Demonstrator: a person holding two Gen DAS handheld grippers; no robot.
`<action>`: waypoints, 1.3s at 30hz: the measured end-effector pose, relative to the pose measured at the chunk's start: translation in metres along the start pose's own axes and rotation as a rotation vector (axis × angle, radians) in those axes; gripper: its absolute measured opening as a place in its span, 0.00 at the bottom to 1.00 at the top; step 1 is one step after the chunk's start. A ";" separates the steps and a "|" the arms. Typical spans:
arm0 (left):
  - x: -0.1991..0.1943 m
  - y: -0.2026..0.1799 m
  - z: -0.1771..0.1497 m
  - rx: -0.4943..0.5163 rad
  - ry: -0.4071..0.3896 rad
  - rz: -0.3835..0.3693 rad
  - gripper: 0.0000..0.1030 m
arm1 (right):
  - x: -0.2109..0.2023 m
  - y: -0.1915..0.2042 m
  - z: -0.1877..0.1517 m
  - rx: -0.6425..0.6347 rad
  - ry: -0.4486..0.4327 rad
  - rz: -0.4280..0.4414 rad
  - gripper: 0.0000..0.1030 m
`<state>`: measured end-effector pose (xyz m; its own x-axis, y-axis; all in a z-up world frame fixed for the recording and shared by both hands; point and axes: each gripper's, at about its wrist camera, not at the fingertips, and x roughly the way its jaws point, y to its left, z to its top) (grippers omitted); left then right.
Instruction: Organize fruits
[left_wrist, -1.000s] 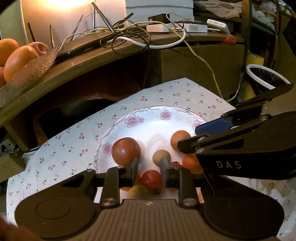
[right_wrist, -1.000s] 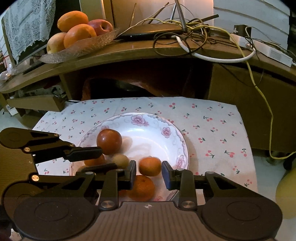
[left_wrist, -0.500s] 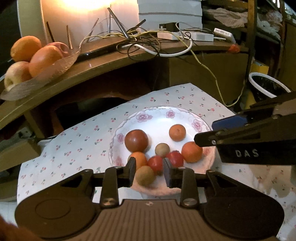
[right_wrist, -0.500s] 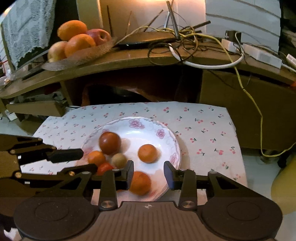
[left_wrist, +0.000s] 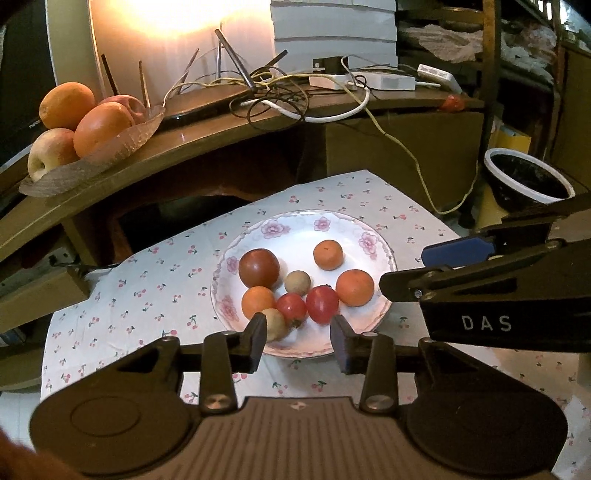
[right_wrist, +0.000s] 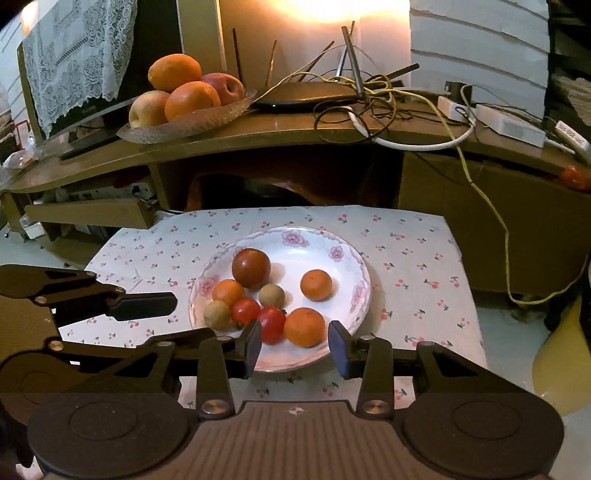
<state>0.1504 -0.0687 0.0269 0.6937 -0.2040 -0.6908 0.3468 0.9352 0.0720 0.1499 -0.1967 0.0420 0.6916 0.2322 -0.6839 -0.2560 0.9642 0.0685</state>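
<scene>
Left wrist view: left gripper (left_wrist: 298, 338) above the near rim of the floral plate (left_wrist: 380, 242), jaws opening, nothing between them. Plate sits on the cherry-print cloth (left_wrist: 155, 280) covering the surface and carries a dark tomato (left_wrist: 258, 268), three mandarins, two red cherry tomatoes and two small tan fruits. Right gripper (left_wrist: 413, 269) enters from the right, beside the plate.

Right wrist view: right gripper (right_wrist: 293, 343) released, empty, hovering over the plate's near edge, with a mandarin (right_wrist: 304, 327) and a red tomato (right_wrist: 271, 325) just beyond its fingertips. Glass dish (right_wrist: 192, 123) of oranges and apples sits on the wooden shelf (right_wrist: 280, 136) behind.
</scene>
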 end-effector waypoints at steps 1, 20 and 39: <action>-0.002 0.000 0.000 -0.001 -0.003 0.001 0.43 | -0.001 0.000 -0.001 0.007 0.000 -0.001 0.39; -0.033 -0.021 -0.017 0.007 -0.018 0.019 0.52 | -0.041 0.004 -0.030 0.087 -0.038 -0.028 0.41; -0.058 -0.032 -0.036 -0.021 -0.029 0.066 0.84 | -0.063 0.014 -0.049 0.104 -0.050 -0.030 0.44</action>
<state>0.0767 -0.0761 0.0391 0.7328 -0.1497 -0.6637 0.2866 0.9526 0.1017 0.0693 -0.2039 0.0501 0.7316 0.2067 -0.6496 -0.1647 0.9783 0.1257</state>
